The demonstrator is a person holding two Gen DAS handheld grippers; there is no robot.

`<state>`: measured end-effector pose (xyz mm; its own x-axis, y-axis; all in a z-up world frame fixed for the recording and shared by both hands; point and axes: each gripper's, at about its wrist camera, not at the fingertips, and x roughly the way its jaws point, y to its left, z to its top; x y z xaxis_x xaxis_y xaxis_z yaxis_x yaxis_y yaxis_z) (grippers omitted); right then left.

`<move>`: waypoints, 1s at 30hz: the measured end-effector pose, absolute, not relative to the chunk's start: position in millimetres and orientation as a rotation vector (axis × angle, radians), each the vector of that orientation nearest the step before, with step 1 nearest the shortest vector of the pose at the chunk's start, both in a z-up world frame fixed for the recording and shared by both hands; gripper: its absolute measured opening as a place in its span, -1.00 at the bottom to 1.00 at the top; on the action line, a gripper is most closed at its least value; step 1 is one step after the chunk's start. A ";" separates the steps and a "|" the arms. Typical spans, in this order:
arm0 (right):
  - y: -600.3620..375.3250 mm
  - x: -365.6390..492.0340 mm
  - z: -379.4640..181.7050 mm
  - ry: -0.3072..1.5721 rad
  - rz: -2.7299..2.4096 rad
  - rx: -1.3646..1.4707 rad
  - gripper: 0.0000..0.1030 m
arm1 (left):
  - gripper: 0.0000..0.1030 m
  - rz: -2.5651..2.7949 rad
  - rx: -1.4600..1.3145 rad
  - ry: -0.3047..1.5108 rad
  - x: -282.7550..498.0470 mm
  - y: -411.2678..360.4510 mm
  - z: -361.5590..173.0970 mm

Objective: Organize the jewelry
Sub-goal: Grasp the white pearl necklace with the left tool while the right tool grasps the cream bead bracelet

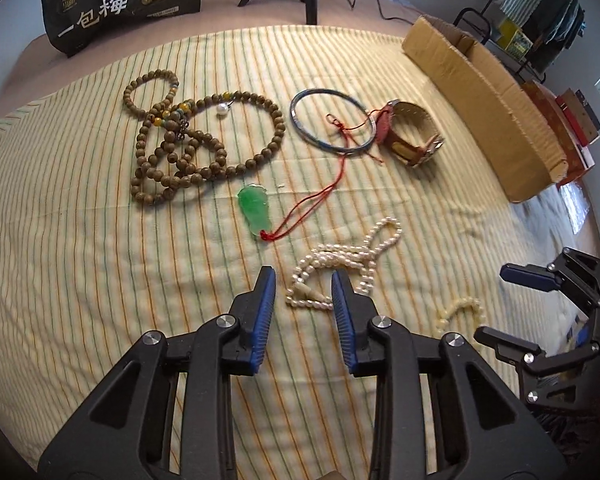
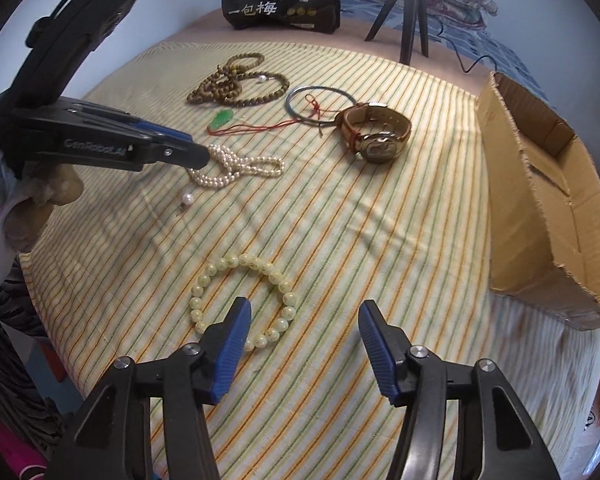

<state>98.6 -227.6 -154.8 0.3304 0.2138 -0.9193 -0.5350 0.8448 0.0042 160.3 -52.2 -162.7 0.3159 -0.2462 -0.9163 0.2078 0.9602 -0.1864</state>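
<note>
Open brown cardboard box (image 2: 548, 200) sits far right on the striped cloth. White pearl necklace (image 1: 340, 268), long axis running away, lies btwn left gripper (image 1: 304, 288) pads, not yet pinched. Cream bead bracelet (image 2: 242, 300) straddles right gripper (image 2: 304, 320) left finger; jaws apart, nothing held.

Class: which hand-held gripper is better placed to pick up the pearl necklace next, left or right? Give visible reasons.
Left. The left hand-held gripper has its jaws around the pearl necklace. The right hand-held gripper hangs over the pale bead bracelet instead, away from the pearls.
</note>
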 end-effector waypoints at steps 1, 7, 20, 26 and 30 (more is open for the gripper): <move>-227.4 99.2 -156.5 1.142 0.506 -0.324 0.09 | -0.56 -0.293 -0.024 1.217 163.3 -51.5 -166.5; -225.6 103.1 -162.7 1.160 0.507 -0.326 0.08 | -0.57 -0.302 -0.021 1.219 165.4 -51.0 -171.9; -220.4 107.9 -166.1 1.162 0.520 -0.329 -0.55 | -0.98 -0.299 -0.052 1.216 167.7 -51.6 -172.1; -226.3 110.6 -162.4 1.171 0.546 -0.267 -0.86 | -0.98 -0.311 -0.097 1.183 166.2 -47.7 -156.5; -230.3 109.2 -158.8 1.164 0.550 -0.239 -0.90 | -0.98 -0.312 -0.131 1.144 166.1 -42.9 -140.4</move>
<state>109.2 -230.3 -158.8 0.2833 0.2854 -0.9156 -0.5262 0.8444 0.1004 166.1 -42.9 -140.4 0.3763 -0.3092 -0.8734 0.1766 0.9493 -0.2600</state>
